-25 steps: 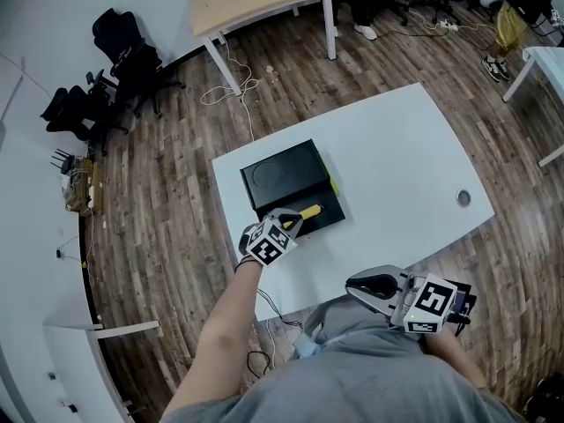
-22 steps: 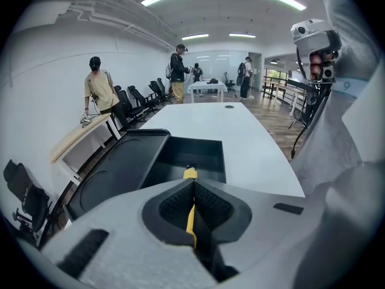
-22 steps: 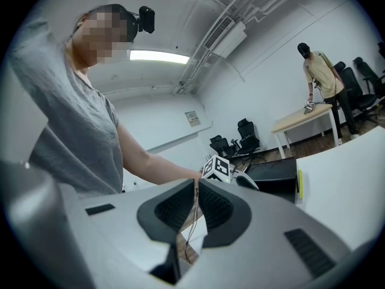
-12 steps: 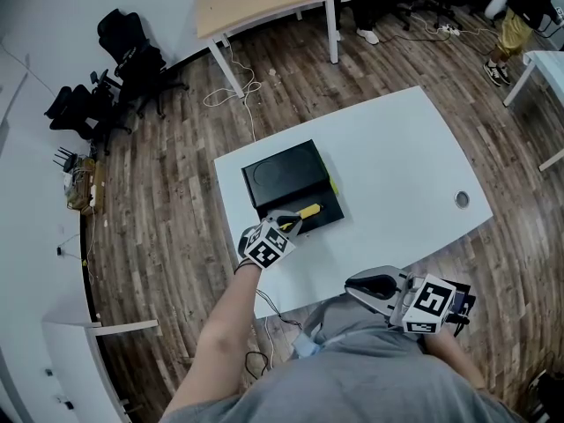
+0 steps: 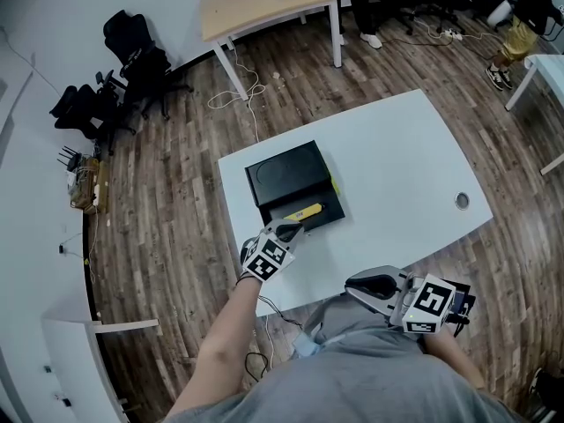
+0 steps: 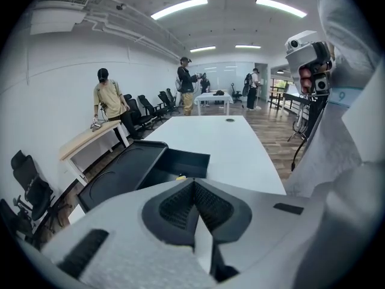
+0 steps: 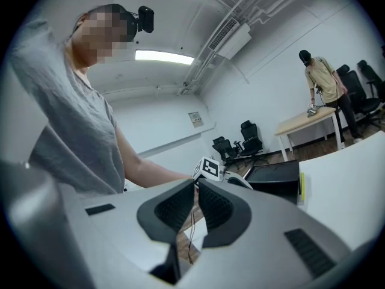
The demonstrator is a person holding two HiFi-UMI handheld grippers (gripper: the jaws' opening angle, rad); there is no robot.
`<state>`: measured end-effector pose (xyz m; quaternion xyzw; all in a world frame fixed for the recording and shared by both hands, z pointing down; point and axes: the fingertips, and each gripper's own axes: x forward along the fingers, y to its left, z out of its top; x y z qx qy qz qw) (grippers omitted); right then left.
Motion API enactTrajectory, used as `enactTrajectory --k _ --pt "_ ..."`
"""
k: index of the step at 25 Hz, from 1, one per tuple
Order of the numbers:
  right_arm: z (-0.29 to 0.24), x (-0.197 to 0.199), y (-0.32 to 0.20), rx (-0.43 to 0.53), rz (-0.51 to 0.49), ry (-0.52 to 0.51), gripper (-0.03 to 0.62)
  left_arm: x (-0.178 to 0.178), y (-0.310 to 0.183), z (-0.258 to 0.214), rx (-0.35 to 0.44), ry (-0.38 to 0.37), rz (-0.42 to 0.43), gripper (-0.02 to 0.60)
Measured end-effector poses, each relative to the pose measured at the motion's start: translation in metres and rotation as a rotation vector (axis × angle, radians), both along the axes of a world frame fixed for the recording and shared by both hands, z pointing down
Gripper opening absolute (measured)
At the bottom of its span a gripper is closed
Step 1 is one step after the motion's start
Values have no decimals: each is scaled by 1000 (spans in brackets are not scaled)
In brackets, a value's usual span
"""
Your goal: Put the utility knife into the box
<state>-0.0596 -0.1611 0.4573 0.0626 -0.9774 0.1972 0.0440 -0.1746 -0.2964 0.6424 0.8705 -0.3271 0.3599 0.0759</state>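
Observation:
The yellow utility knife (image 5: pixel 304 211) lies inside the near tray of the open black box (image 5: pixel 284 173) on the white table (image 5: pixel 397 161). My left gripper (image 5: pixel 290 230) hovers just short of the tray's near edge, shut and holding nothing. In the left gripper view its jaws (image 6: pixel 194 183) meet, with the box (image 6: pixel 129 168) beyond them and a sliver of the knife (image 6: pixel 180 177) showing. My right gripper (image 5: pixel 359 284) stays low by the person's torso off the table's near edge, shut and empty; in the right gripper view it (image 7: pixel 196 186) points toward the box (image 7: pixel 278 174).
A wooden desk (image 5: pixel 264 3) stands beyond the table, office chairs (image 5: pixel 132 60) at the far left. People stand at the far side of the room (image 6: pixel 187 84). A round cable hole (image 5: pixel 463 200) sits at the table's right. Cables trail on the wood floor.
My left gripper has drawn back from the knife toward the table's near edge and risen a little, leaving the knife lying in the box. The right gripper has stayed put.

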Motion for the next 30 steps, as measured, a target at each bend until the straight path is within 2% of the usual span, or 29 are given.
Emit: enactTrajectory --k 9,16,30 --pt "-1 4 4 10 -2 2 34 7 24 -13 23 57 -83 17" --pt "-1 2 8 15 -16 5 34 24 42 -21 43 64 -66 17" --pt "0 2 15 25 -33 -2 34 49 68 -42 76 131 -56 18"
